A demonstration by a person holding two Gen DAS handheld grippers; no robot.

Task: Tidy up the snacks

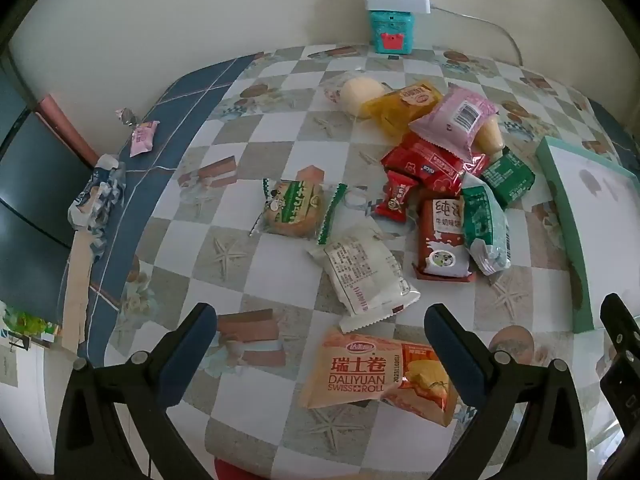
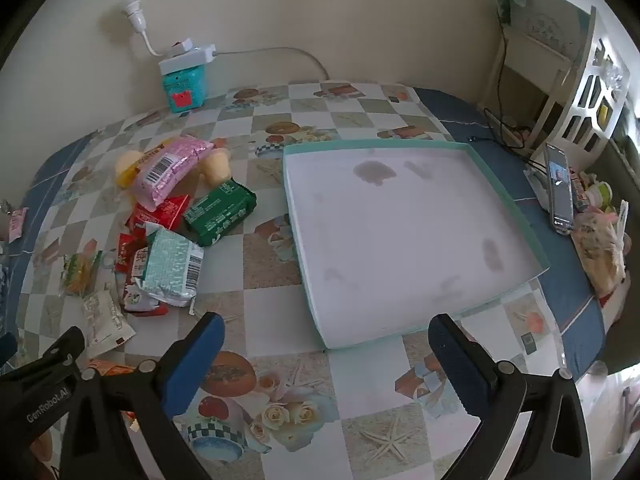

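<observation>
Several wrapped snacks lie in a loose heap on the checked tablecloth (image 1: 280,132). In the left wrist view an orange Swiss roll pack (image 1: 372,376) lies between the wide-open fingers of my left gripper (image 1: 320,324), untouched. A white packet (image 1: 368,272), a green-and-clear biscuit pack (image 1: 292,208), red packs (image 1: 432,164), a pink pack (image 1: 456,116) and green packs (image 1: 508,176) lie beyond. In the right wrist view my right gripper (image 2: 326,334) hangs open and empty over the near corner of a shallow teal-rimmed box (image 2: 416,216) with a white floor. The snack heap (image 2: 172,216) sits left of the box.
A teal toy box under a white power strip (image 1: 394,20) stands at the wall. A small pink packet (image 1: 142,138) and crumpled wrapper (image 1: 96,196) lie at the table's left edge. A phone (image 2: 558,190), cables and a white shelf (image 2: 560,80) crowd the right side.
</observation>
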